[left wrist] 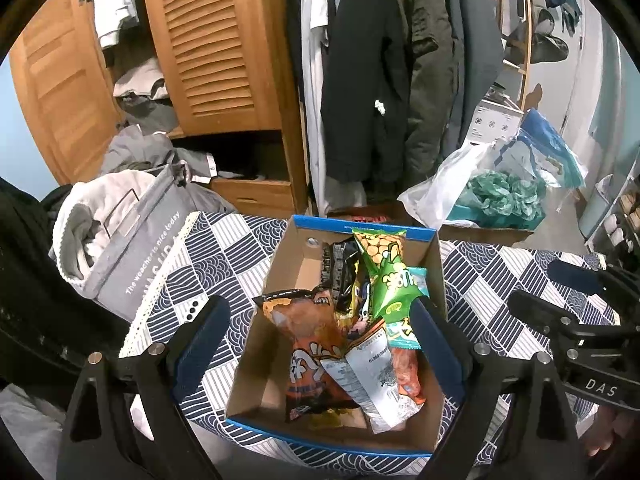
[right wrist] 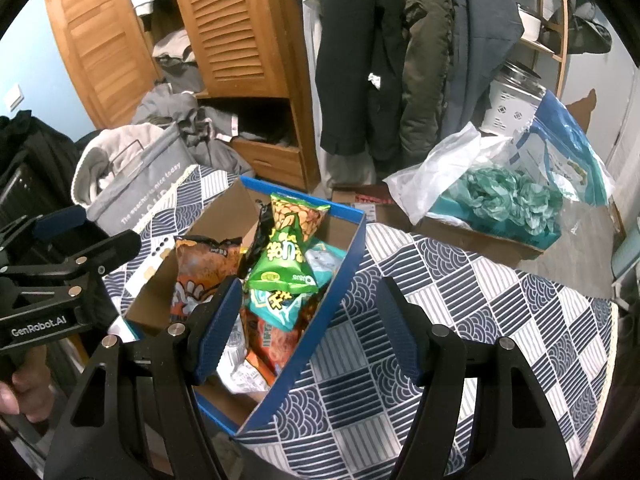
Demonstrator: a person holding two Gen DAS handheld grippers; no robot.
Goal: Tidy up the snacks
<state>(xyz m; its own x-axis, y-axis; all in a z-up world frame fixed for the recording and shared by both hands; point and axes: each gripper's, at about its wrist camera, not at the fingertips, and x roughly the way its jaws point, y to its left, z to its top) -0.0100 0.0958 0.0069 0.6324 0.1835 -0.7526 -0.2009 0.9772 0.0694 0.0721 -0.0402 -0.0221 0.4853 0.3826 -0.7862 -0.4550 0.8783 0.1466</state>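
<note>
Nearest, the left gripper (left wrist: 320,344) hangs over the blue-rimmed cardboard box (left wrist: 362,229), jaws spread wide and empty; the right gripper (right wrist: 308,328) likewise stands open with nothing between its pads, straddling the box's right wall. Inside lie the snacks: an orange crisp packet (left wrist: 308,344), a white-backed packet (left wrist: 370,376), and a green peanut bag (left wrist: 386,268) propped upright (all crowded to the right half). The patterned navy-and-white cloth (right wrist: 460,280) shows no loose snacks, so gathering looks done; next probably calls for straightening the packets.
</note>
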